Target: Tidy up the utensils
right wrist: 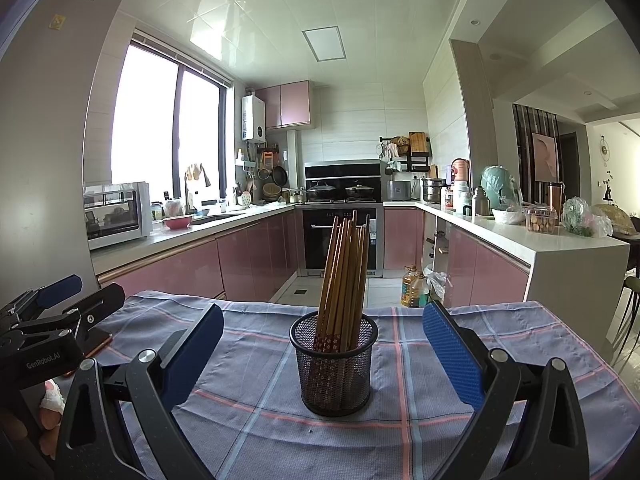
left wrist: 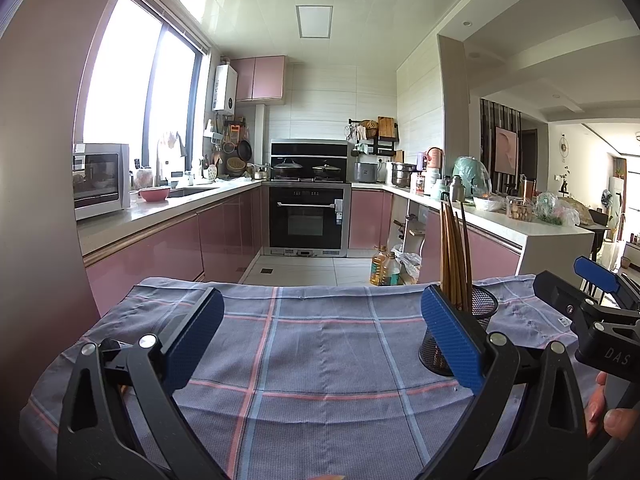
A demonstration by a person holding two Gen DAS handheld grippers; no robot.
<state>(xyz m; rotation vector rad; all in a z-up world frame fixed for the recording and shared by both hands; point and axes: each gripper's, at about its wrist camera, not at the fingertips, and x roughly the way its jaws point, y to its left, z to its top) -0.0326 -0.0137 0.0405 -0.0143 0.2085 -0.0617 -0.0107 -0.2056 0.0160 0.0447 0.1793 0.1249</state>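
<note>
left gripper (left wrist: 322,334) spread wide, nothing btwn its blue pads (left wrist: 450,340), just checked cloth (left wrist: 320,360) ahead of it. its right pad covers the near-left part of the mesh holder (left wrist: 482,312), so holder base is mostly hidden in left wrist view; chopsticks (left wrist: 454,256) stick up behind that pad, lower ends hidden. right gripper (right wrist: 323,346) also spread wide, gripping nothing. mesh holder (right wrist: 334,364) stands upright straight ahead btwn its pads, clear of both, w/ chopsticks (right wrist: 346,276) bundled inside, leaning slightly right. patterned lower ends only partly legible thru the mesh.

at far left of right wrist view the other tool's body reads "genrobot.ai"; at far right of left wrist view the other tool shows "das", rest cut off by frame edge. fingers (left wrist: 612,416) of a hand show at that edge, mostly cropped.

beyond the cloth edge: pink cabinets (right wrist: 248,256), black oven (right wrist: 340,236), oil bottles (right wrist: 414,284) on floor. stickers on tall unit top-left of right wrist view too small to read.
</note>
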